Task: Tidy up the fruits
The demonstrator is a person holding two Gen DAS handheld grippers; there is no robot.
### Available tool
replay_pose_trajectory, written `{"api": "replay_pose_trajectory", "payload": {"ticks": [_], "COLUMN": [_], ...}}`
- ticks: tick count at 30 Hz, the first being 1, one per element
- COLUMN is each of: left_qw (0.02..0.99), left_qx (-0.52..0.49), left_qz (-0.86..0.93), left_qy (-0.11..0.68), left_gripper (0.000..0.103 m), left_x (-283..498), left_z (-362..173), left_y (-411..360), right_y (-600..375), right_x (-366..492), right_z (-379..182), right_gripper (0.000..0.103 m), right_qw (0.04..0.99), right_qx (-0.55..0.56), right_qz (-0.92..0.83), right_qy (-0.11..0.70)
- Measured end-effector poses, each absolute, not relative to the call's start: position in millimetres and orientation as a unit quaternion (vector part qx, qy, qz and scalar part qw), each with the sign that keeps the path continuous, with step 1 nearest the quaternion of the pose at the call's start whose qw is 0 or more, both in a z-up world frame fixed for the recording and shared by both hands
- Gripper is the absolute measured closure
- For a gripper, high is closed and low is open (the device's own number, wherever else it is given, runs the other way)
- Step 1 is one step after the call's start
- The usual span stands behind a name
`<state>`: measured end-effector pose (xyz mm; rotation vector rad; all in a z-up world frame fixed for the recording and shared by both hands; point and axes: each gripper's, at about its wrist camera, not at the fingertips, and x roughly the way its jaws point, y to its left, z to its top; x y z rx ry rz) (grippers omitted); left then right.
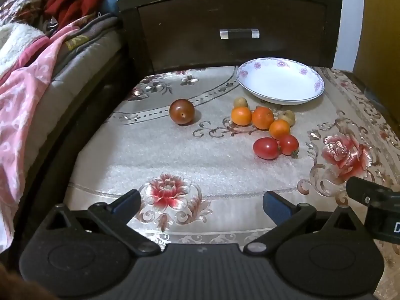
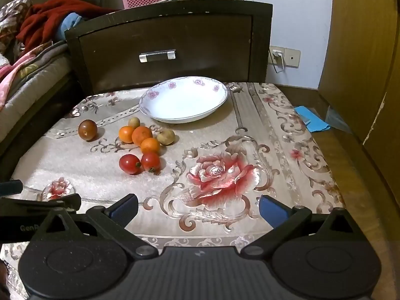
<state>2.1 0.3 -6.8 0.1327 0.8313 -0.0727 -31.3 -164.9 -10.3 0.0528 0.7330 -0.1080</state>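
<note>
A white flowered plate [image 1: 280, 81] [image 2: 183, 98] sits empty at the back of the cloth-covered table. In front of it lies a cluster of three small oranges [image 1: 262, 117] [image 2: 141, 135], two red tomatoes [image 1: 265, 148] [image 2: 130, 164] and two small tan fruits [image 1: 240, 102] [image 2: 165, 136]. A dark brown-red tomato [image 1: 181, 111] [image 2: 87, 130] lies apart to the left. My left gripper [image 1: 200, 206] is open and empty over the table's near edge. My right gripper [image 2: 197, 211] is open and empty, near the front over the big rose pattern.
A dark wooden nightstand with a drawer handle [image 1: 239, 34] [image 2: 157, 55] stands right behind the table. A bed with pink blankets [image 1: 32, 80] lies to the left. A wooden wardrobe [image 2: 362, 70] and blue item on the floor [image 2: 311, 122] are to the right.
</note>
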Motion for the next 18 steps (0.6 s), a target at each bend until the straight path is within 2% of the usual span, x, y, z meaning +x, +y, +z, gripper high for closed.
{"api": "replay_pose_trajectory", "payload": {"ticks": [18], "left_qw": [0.912], "left_qx": [0.073], "left_qz": [-0.044], "left_qy": [0.402], "left_gripper": [0.000], "left_x": [-0.3], "left_z": [-7.2], "left_y": [-4.1], "right_y": [-165.2], "right_x": [-29.0], "right_z": [-17.4], "right_gripper": [0.007], "right_qw": [0.928], "right_qx": [0.019], "right_qz": [-0.056], "right_qy": [0.368]}}
